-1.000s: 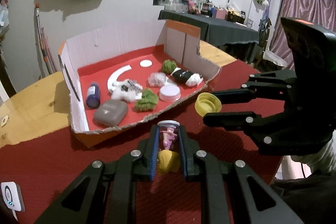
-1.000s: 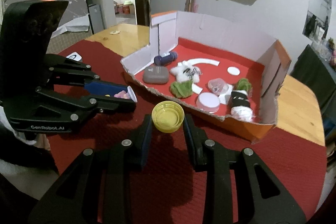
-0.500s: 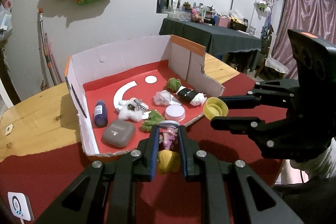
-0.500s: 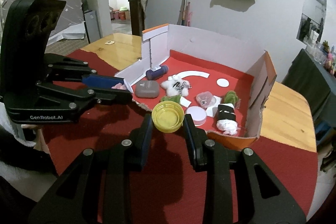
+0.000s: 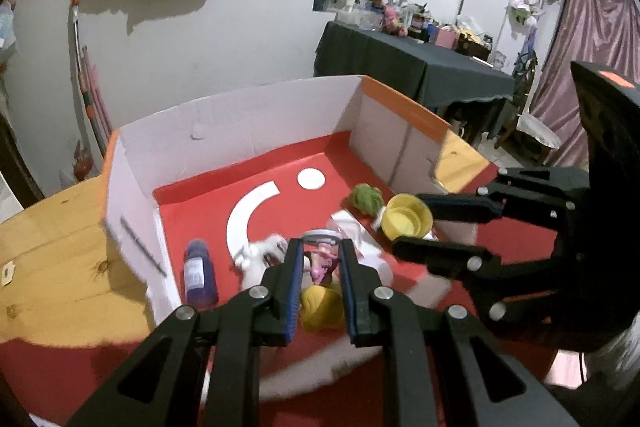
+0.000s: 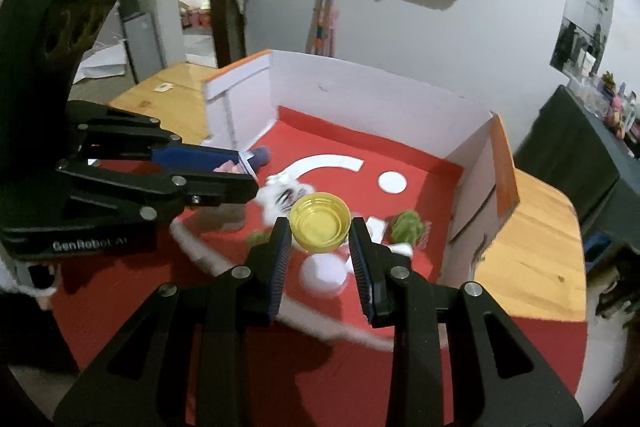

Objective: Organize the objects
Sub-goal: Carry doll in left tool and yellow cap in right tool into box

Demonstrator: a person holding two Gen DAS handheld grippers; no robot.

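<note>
Left gripper [image 5: 320,259] pinching a small pink figurine [image 5: 322,263] with a yellow base, right gripper [image 6: 319,233] clamped on a yellow bottle cap [image 6: 320,221], both over the red-floored cardboard box [image 5: 256,115], purple bottle [image 5: 198,273] and green pom-pom [image 5: 366,198] inside.

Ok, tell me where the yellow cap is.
The yellow cap sits clamped in the right hand-held gripper, above the cardboard box, near the green pom-pom.

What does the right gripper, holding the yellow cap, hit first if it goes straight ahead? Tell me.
Probably the white plush toy lying in the box, just past the yellow cap in the right gripper; depth is unclear.
</note>
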